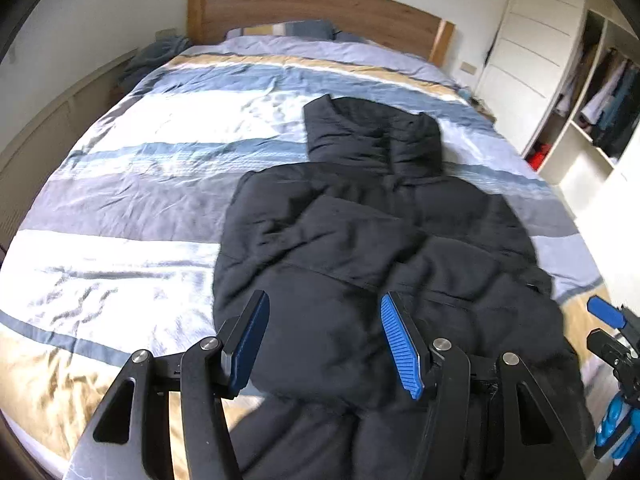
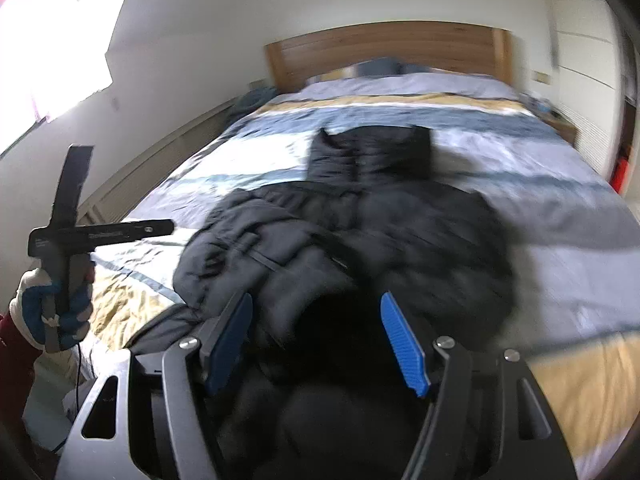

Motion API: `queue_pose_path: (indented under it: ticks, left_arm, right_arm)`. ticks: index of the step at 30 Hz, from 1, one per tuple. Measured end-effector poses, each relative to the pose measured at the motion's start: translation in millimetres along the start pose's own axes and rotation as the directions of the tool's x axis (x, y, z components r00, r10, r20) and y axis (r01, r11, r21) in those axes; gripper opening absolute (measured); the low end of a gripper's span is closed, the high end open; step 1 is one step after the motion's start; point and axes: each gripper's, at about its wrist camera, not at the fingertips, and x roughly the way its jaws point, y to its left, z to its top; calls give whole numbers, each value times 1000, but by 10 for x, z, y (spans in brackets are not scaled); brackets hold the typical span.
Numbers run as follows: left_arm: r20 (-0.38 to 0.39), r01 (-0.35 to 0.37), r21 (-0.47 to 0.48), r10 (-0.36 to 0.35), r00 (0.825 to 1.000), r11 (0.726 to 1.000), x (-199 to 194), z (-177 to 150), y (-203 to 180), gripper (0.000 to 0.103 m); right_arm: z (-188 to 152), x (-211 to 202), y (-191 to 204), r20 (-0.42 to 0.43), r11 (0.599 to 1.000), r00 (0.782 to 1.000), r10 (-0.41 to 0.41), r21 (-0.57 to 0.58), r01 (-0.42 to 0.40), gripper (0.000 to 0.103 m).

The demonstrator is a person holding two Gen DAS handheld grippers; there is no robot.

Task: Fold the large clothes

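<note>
Striped duvet (image 1: 132,184) on my bed, wooden headboard (image 1: 320,10), open wardrobe (image 1: 592,92) at right, black hooded puffer jacket (image 1: 360,248) lying flat just ahead of my left gripper (image 1: 324,344) and right gripper (image 2: 320,344), both released, nothing held.

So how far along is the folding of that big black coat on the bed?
Partly done: the black coat lies on the striped bedcover, both sleeves apparently folded in. The left gripper and right gripper are open, holding nothing. The hood and the lengthwise folds remain.
</note>
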Motion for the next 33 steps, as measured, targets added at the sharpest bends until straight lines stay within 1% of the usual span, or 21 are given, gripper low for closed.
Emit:
queue_pose_path:
  ticks: [2,4,6,8,10,12,15,18,21,23,26,28,30,33]
  left_arm:
    - [-18,-11,-8,11,1000,1000,177,-20,61,57]
    - [-36,-13,-11,13,999,1000,349,-74,88,57]
    - [-64,-14,-14,13,998,1000,540,-166,103,57]
    - [-102,-12,-10,11,995,1000,745,-277,90,58]
    - [-117,-22,6,22,993,1000,911,-405,53,63]
    - [-109,-34,21,36,993,999,970,-473,15,64]
    - [-89,-62,43,66,994,997,929,-499,-54,64]
    - [-43,-112,68,115,992,991,771,-496,-143,64]
    - [0,-142,102,142,990,985,655,-499,-241,64]
    - [20,-144,119,143,990,982,625,-479,-322,64]
    - [16,-133,131,132,991,982,672,-481,-391,64]
    - [11,-145,150,145,989,978,738,-501,-439,64]
    - [4,-156,160,158,987,975,807,-520,-467,64]
    - [-1,-157,149,159,987,976,830,-528,-451,64]
  right_arm:
    - [94,302,123,-28,999,1000,4,-44,-5,66]
    - [124,548,145,-59,998,998,12,-55,-15,66]
    - [84,758,100,-89,998,996,-3,-64,-2,66]
    - [-7,961,12,-130,996,991,-43,-83,33,66]
    - [-137,1098,-120,-165,996,985,-52,-84,39,66]
    - [-249,1145,-219,-173,996,984,-36,-82,22,66]
    - [-347,1117,-263,-177,994,984,-26,-113,6,66]
    - [-314,1030,-252,-197,991,980,-32,-133,5,66]
    - [-239,858,-253,-169,988,984,-51,-153,25,66]
    - [-201,798,-294,-156,989,986,-55,-147,32,66]
    - [-279,899,-426,-197,990,977,-80,-130,55,66]
    - [-357,960,-509,-216,994,974,-73,-95,53,66]
    - [-411,987,-551,-218,996,974,-66,-70,52,66]
    - [-420,978,-565,-216,997,974,-65,-47,56,66]
